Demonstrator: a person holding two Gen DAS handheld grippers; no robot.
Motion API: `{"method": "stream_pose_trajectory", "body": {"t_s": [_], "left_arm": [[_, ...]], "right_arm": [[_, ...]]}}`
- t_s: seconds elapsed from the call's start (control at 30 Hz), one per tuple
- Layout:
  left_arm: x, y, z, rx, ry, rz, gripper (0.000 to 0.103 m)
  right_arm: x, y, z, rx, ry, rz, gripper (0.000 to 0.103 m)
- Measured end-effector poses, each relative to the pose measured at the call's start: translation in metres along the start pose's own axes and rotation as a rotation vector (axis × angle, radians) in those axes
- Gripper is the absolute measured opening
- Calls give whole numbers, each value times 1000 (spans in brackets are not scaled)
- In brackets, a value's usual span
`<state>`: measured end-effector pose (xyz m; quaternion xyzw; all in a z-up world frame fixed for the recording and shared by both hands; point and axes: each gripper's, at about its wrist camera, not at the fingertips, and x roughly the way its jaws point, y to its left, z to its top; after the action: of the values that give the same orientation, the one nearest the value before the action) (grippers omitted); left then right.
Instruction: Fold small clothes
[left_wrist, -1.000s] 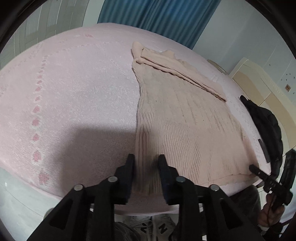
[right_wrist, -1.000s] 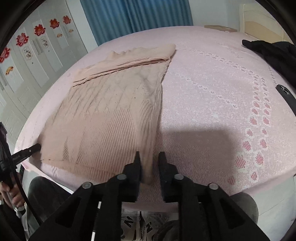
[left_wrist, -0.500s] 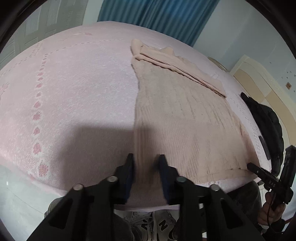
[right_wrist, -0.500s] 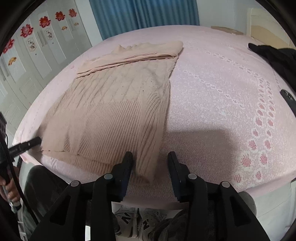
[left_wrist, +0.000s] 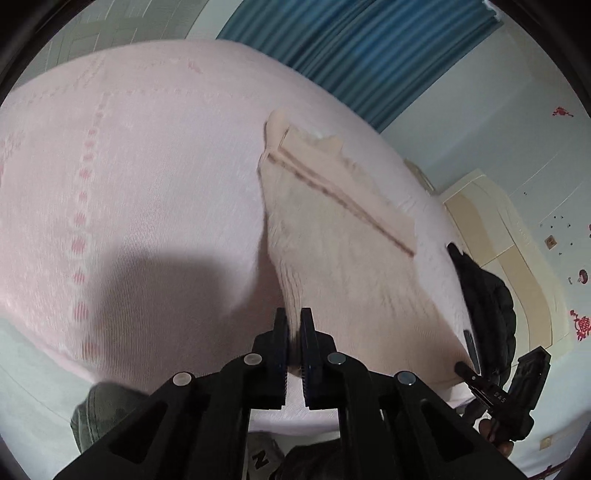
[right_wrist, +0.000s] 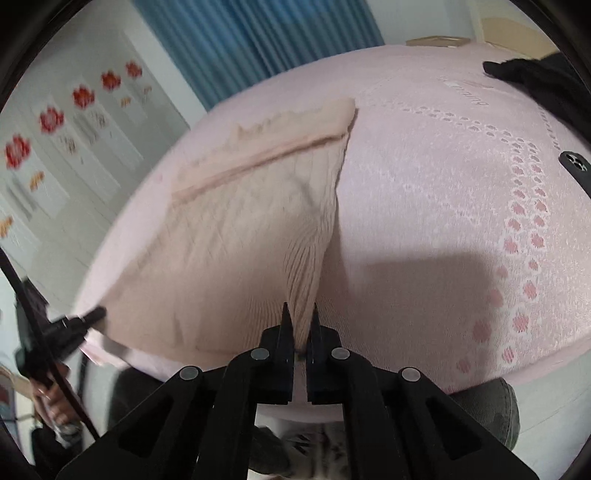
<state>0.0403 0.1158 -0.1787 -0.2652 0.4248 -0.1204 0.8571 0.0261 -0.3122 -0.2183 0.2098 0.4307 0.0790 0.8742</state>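
The likeliest fault, as I judge it, is uneven lifting: each grip takes only a narrow bite of hem, so the loose ribbed knit could slide out of one pair of fingers and the fold would go crooked. A second risk is that the sleeve already folded across the top shifts if the hem is carried over too fast.

The beige knit sweater (left_wrist: 343, 236) lies spread on the pink bed (left_wrist: 129, 184), its hem at the near edge, its collar toward the far edge by the blue curtain (left_wrist: 354, 48).

The left gripper (left_wrist: 293, 326) has its fingers nearly together, pinched on the hem's left corner, with the cloth rising off the bed in a ridge between them.

The right gripper (right_wrist: 298, 325) is likewise closed to a thin gap on the hem's right corner, the ribbing pulled up into a taut peak. A black jacket (right_wrist: 532, 77) lies at the bed's far right corner, well apart from the sweater.
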Motion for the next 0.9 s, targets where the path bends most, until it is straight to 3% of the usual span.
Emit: {"method": "stream_pose_trajectory", "body": {"t_s": [0.3, 0.53, 0.63, 0.9], "left_arm": [[-2, -40, 68, 13, -110, -10, 6], [21, -63, 139, -27, -177, -11, 6], [45, -68, 173, -42, -194, 6, 6], [125, -76, 228, -1, -165, 88, 6]], "right_arm": [[-17, 15, 71, 69, -95, 68, 4], [1, 15, 145, 209, -162, 186, 4], [20, 17, 178, 232, -176, 199, 4], [85, 15, 242, 195, -163, 153, 4]]}}
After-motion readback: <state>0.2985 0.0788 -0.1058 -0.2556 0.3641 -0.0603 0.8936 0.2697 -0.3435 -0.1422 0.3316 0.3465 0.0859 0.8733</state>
